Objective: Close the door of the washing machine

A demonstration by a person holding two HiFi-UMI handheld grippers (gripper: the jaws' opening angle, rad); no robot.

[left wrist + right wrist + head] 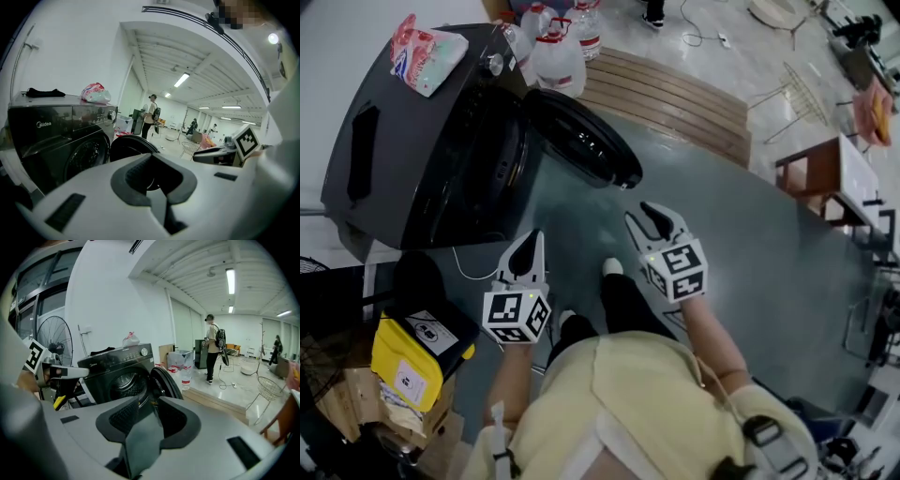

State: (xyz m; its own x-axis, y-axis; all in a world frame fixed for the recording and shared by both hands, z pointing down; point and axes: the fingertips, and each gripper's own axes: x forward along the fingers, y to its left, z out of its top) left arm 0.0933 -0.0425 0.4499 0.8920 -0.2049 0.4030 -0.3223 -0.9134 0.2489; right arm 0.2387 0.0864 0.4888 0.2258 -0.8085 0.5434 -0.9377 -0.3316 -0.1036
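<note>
The round, dark-glass door (581, 141) of the black front-loading washing machine (412, 141) stands swung wide open, reaching out over the grey floor (750, 234) from its hinge beside the drum opening, well ahead of both grippers. It looks stiff and fairly heavy, and its smooth glass would likely slip. I judge that a flat push on the rim at the free edge, farthest from the hinge, would serve better than any pinch. The left gripper (530, 246) has its tips pressed together on nothing; the right gripper (656, 223) is spread and empty. A pink-and-white plastic bag (427, 52) lies on the machine's top toward the hinge side. Clear water bottles (558, 56) stand just behind the door, beside a slatted wooden step (675, 98) — nothing visible blocks the door's swing.
</note>
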